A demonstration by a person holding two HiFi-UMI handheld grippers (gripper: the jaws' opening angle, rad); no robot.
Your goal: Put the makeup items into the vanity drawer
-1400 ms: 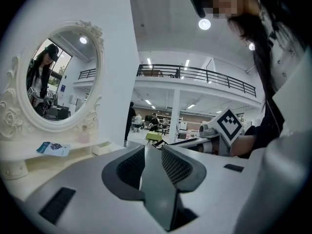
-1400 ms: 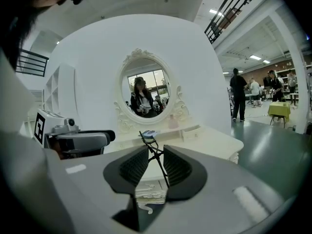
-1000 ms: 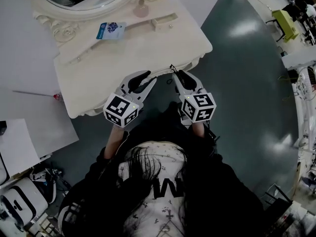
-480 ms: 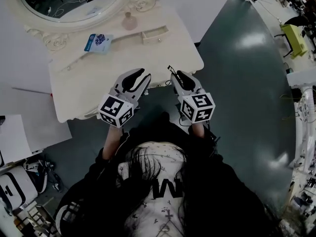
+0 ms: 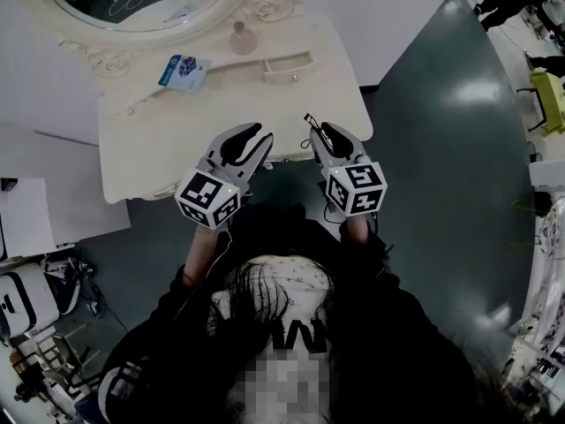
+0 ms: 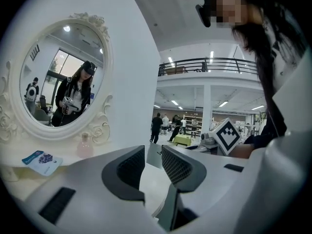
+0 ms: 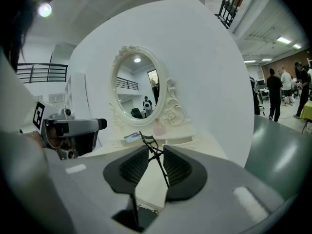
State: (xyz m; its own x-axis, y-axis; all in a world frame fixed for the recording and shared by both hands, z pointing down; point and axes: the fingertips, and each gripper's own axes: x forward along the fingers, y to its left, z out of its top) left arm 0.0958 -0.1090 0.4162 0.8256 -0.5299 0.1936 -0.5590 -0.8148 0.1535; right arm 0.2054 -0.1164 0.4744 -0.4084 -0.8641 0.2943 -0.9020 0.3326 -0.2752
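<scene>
Fingers [image 7: 179, 168] of right gripper [image 7: 155, 155] clench eyelash curler [image 7: 147, 139]; left gripper [image 6: 153, 156] fingers gape empty.

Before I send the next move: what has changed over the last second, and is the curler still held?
Both the left gripper and the right gripper moved in toward the vanity; their tips now overlap its front edge. Nothing was taken or released. Unchanged: the right stays shut on the eyelash curler, the left stays open and empty; the blue packet, pink bottle and small drawer are unmoved.
</scene>
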